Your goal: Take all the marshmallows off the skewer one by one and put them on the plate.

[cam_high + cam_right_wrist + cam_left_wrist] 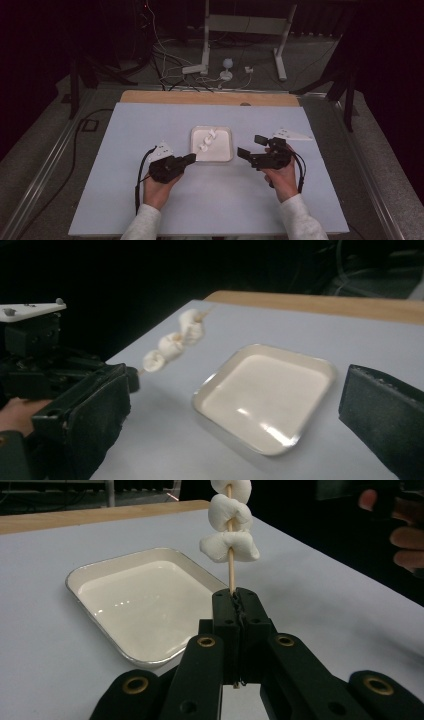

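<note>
High view is showing the left gripper sitting just left of the white tray, its jaws clenching the bare lower end of a wooden skewer that is carrying three marshmallows and slanting up over the tray's left half. Left gripper view is confirming the grasp: the two black jaws are pressing together on the skewer, which is rising straight up from them, with the marshmallows stacked above and the tray lying empty on the pale blue table just beyond. Right of the tray, the right gripper is hanging released, its jaws standing wide apart with nothing between them, tips pointing toward the tray's right rim but staying clear of it. Right gripper view is looking past its spread jaws at the tray, with the marshmallows on the skewer slanting above the tray's far side, held by the left gripper.
</note>
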A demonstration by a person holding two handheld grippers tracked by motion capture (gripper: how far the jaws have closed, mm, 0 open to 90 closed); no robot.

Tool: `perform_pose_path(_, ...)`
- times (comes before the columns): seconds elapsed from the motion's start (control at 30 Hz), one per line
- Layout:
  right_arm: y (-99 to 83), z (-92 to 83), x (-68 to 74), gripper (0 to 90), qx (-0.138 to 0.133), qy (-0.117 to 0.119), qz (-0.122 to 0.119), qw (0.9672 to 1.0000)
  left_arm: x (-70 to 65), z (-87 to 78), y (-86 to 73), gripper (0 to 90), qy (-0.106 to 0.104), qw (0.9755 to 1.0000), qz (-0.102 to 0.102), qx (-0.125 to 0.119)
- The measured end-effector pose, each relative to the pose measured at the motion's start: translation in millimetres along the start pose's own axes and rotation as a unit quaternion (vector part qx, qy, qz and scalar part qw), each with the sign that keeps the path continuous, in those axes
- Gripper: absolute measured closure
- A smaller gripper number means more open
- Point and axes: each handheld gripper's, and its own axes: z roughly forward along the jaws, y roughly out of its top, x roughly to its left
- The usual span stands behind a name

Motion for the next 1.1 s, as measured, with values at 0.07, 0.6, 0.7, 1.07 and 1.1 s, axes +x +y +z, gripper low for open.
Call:
perform_pose_path(0.07, 3.1, 9.0, 2.2, 5.8, 0.008, 0.009, 0.003, 0.9999, -1.2, -0.4, 0.4, 90.0, -0.003, 1.0000, 0.002, -0.004)
perform_pose_path(0.6, 14.1, 57.6, 3.2, 51.9, 0.034, 0.088, 0.071, 0.9931, -6.8, -1.4, 1.1, 90.0, -0.022, 0.9994, 0.019, -0.021)
perform_pose_path(0.7, 12.9, 63.9, -2.0, 57.2, 0.035, 0.103, 0.098, 0.9893, -7.9, -1.0, 0.7, 90.0, -0.024, 0.9993, 0.023, -0.020)
perform_pose_path(1.07, 14.0, 67.1, -0.2, 73.2, 0.043, 0.122, 0.102, 0.9863, -9.1, 1.7, -1.3, 90.0, -0.028, 0.9992, 0.028, -0.013)
perform_pose_path(1.1, 14.0, 67.1, -0.2, 73.2, 0.043, 0.122, 0.102, 0.9863, -9.1, 1.7, -1.3, 90.0, -0.028, 0.9992, 0.028, -0.013)
